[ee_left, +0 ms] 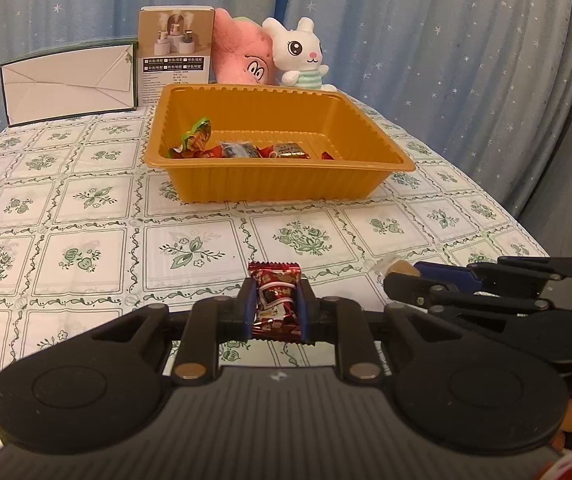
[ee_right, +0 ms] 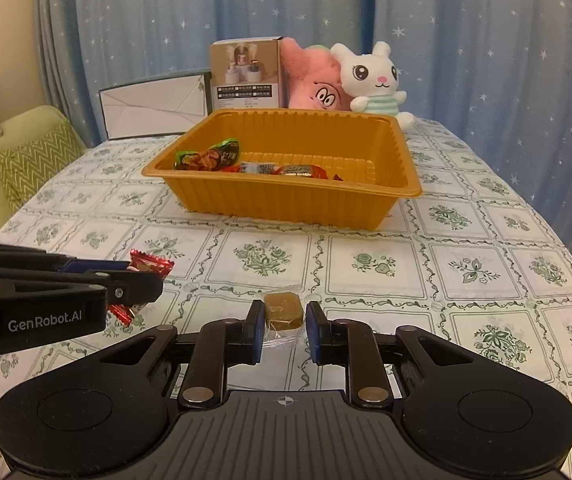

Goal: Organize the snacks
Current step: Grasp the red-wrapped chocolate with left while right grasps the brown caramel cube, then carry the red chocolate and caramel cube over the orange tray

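Closest in, the left gripper (ee_left: 277, 307) has its jaws clenched on a red-wrapped candy (ee_left: 276, 300), pinched across its middle, the long axis running straight away from the camera toward the tray, one crimped end poking out past the fingertips and the other trailing back under them. From the right wrist view that same candy (ee_right: 150, 265) sits tilted in the left gripper (ee_right: 142, 280), its far end raised, its near end hanging low just above the desk (ee_right: 365, 264). The left gripper points down at a slant over the flowered cloth, and part of a hand shows at the edge behind it. Just beside it, the right gripper (ee_right: 284, 320) slants down the same way, jaws drawn in around a brown block candy in clear wrap (ee_right: 282, 309); the block lies on the desk with its long axis pointing away toward the tray, and the pads are on the loose clear wrap rather than tight against the block itself. In the left wrist view the right gripper (ee_left: 395, 276) comes in from the side with the brown candy (ee_left: 399, 269) at its tip. Farther out stands the orange tray (ee_left: 286, 188), several wrapped snacks (ee_left: 242, 149) lying along its near wall. Beyond it, a cardboard box (ee_left: 176, 54), a pink plush (ee_left: 242, 56) and a white bunny plush (ee_left: 299, 54) stand upright at the desk's far edge, before a blue starred curtain (ee_left: 445, 40).
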Demonstrator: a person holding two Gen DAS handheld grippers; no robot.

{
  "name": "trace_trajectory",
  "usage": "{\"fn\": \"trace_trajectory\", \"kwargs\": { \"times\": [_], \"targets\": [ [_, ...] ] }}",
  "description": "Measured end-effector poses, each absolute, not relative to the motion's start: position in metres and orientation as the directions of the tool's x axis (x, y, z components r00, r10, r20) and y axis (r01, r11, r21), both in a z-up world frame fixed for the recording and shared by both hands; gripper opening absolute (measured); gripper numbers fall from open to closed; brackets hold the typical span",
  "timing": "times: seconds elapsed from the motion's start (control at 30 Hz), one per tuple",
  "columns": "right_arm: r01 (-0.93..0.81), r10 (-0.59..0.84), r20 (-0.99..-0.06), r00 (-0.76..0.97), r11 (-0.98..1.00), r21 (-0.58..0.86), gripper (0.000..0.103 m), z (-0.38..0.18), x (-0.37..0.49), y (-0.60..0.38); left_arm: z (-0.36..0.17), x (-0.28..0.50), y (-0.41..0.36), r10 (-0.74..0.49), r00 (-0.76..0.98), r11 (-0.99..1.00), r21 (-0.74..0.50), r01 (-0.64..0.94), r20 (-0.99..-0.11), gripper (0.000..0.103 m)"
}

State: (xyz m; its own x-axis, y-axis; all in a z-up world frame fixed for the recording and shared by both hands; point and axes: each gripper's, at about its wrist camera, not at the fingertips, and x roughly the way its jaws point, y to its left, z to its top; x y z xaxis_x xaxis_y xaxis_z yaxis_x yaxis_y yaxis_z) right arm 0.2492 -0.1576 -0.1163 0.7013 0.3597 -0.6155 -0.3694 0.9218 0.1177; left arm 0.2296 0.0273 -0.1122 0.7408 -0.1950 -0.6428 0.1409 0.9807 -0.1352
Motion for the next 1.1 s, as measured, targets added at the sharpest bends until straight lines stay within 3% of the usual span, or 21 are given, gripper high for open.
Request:
{"fn": "trace_trajectory", "kwargs": {
  "times": [0.5, 1.1],
  "targets": [
    [-0.329, 0.356, -0.604, 0.713, 0.931, 0.161, 0.022, -0.097, 0.258, -0.171, -0.098, 0.235, 0.022, -0.202, 0.753, 0.979, -0.136, 0.150, -0.626, 0.019],
    [-0.339, 0.375, -0.520, 0.767, 0.926, 0.168, 0.022, -0.044, 0.323, -0.183, -0.048, 0.297, 0.028, -0.196, 0.829, 0.980, -0.088, 0.176, -0.524, 0.019]
  ]
}}
